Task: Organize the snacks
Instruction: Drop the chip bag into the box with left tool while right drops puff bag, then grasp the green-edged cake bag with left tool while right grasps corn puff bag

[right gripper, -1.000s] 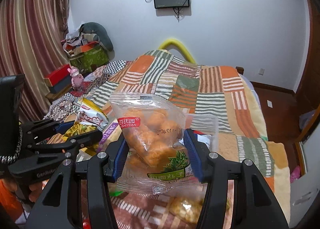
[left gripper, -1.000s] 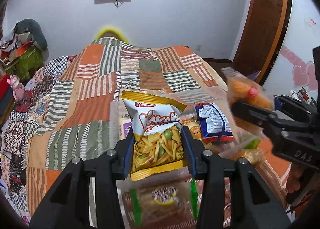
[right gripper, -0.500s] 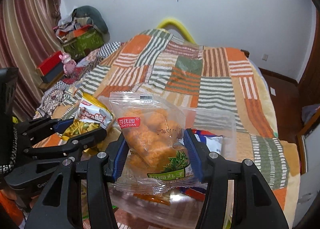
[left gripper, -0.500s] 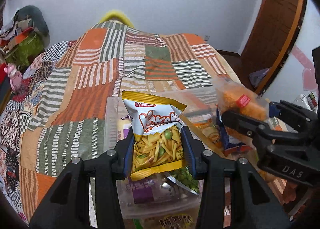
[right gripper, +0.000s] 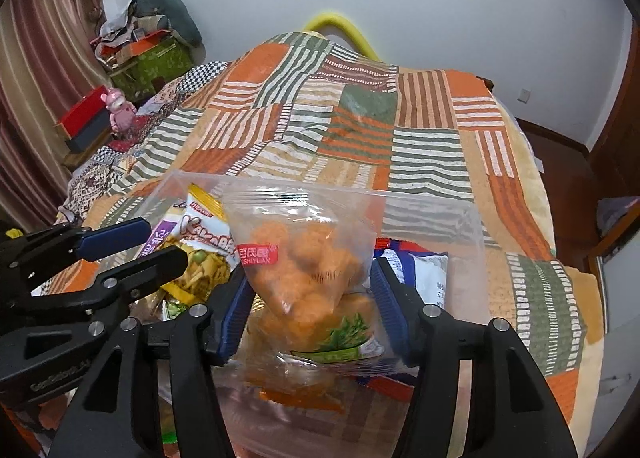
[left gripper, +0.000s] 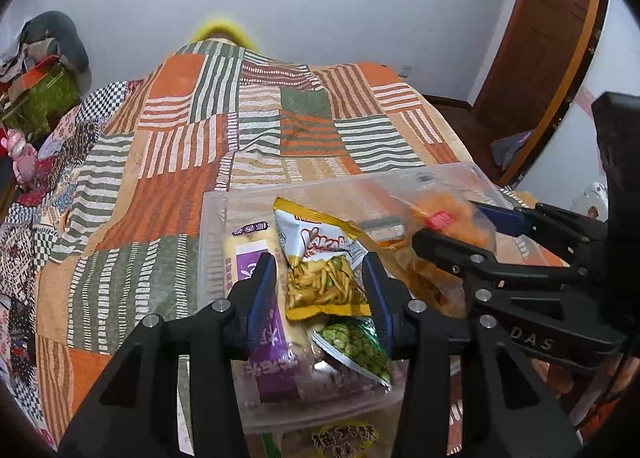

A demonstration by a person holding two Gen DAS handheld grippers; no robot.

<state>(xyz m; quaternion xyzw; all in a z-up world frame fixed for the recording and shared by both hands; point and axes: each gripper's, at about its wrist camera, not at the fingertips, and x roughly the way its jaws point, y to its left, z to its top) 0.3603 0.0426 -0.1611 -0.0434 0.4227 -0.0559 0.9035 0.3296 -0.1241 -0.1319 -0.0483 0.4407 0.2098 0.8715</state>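
1. At lower centre of the left view, the left gripper [left gripper: 320, 290] has narrow jaws just letting go of a yellow snack bag [left gripper: 320, 270] over the clear bin [left gripper: 212, 218].
2. The right gripper [right gripper: 312, 306] is opening its jaws around an orange snack packet [right gripper: 304, 258]; it should release fully, then lift straight out.

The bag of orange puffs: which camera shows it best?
The right wrist view: the bag of orange puffs fills the middle, red label readable, between the opening right gripper. The left wrist view shows it only small and blurred at the side.
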